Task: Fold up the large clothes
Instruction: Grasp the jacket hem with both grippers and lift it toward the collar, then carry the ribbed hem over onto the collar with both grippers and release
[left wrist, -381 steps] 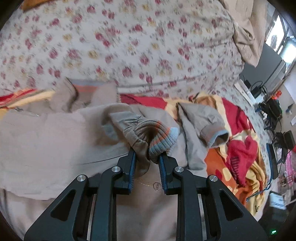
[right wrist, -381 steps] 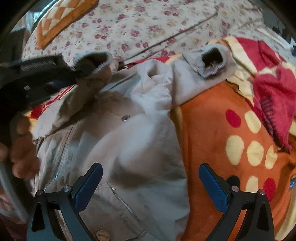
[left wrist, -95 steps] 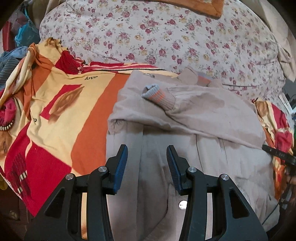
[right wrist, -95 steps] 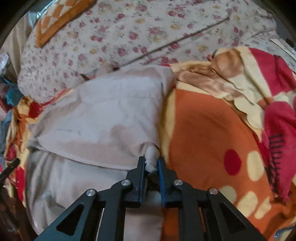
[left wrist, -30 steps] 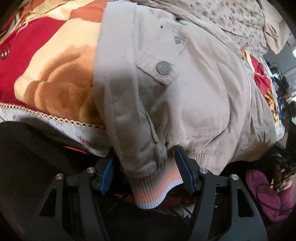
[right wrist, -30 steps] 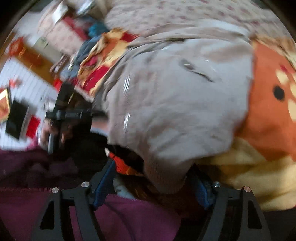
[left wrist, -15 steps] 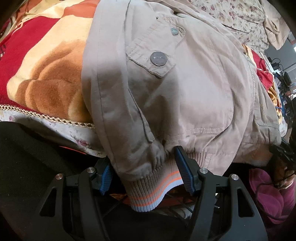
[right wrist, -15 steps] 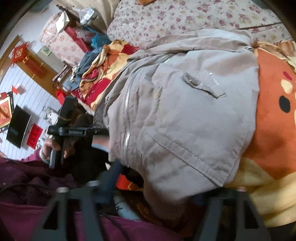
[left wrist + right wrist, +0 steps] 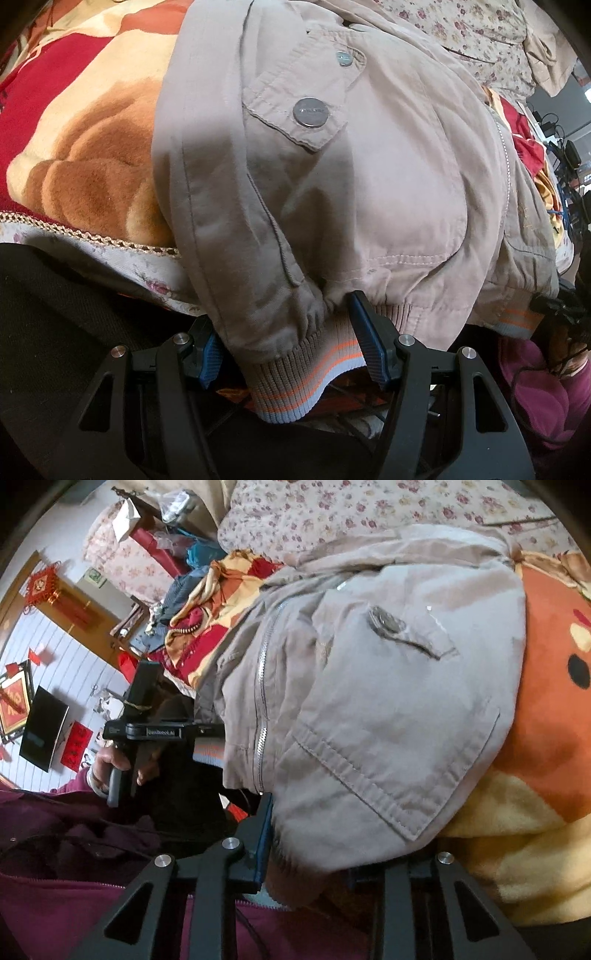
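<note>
Left tongs [image 9: 291,339] straddle the striped knit hem [image 9: 295,376] of one beige jacket [image 9: 332,192], pads flanking it without clearly pinching; right tongs [image 9: 310,834] are closing on the hem's other corner, fabric between the jaws. The jacket lies on a patterned blanket [image 9: 74,147] at the bed's edge. Judged: bottom-up fold beginning; next, both corners lift together. One jacket, two tongs, two snap buttons [image 9: 311,112] seen from the left.
</note>
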The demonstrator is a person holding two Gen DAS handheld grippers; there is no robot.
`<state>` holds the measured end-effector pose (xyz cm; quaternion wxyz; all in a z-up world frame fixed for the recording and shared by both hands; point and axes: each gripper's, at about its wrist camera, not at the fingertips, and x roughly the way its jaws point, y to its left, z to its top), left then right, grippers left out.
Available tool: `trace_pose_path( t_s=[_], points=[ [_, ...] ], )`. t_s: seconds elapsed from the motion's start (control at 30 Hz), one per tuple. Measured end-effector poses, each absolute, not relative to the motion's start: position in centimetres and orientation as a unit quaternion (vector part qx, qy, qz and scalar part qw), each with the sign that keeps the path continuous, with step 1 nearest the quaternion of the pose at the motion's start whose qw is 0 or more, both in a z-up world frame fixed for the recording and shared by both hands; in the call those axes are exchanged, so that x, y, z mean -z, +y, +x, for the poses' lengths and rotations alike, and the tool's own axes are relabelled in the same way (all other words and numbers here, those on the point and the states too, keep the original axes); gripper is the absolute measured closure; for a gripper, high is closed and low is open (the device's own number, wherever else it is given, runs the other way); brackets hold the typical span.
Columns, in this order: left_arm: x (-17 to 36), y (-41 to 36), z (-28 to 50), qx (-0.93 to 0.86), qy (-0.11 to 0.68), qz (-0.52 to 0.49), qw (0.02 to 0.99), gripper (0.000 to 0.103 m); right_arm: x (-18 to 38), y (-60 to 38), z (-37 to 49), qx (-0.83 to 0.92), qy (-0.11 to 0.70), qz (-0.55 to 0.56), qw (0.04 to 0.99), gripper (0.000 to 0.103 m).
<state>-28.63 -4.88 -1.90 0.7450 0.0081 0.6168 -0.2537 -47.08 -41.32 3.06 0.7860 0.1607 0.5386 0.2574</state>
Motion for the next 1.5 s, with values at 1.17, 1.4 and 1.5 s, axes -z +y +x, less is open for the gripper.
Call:
trace_pose_path(
  t_s=[1.17, 1.4, 1.5],
  points=[
    [-16.7, -1.4, -18.3, 0.321, 0.426, -0.135, 0.835, 0.088, -15.6, -48.0, -38.8, -0.19, 0.316, 0.274, 0.888, 0.085],
    [-19.4, -6.6, -11.2, 0.296, 0.39, -0.113, 0.865, 0.088, -16.3, -51.2, -32.1, -0.121, 0.312, 0.29, 0.897, 0.086],
    [-19.4, -8.0, -8.8, 0.287, 0.391, -0.104, 0.868, 0.088, -15.8, -52.6, -29.4, -0.094, 0.321, 0.289, 0.897, 0.086]
  ],
)
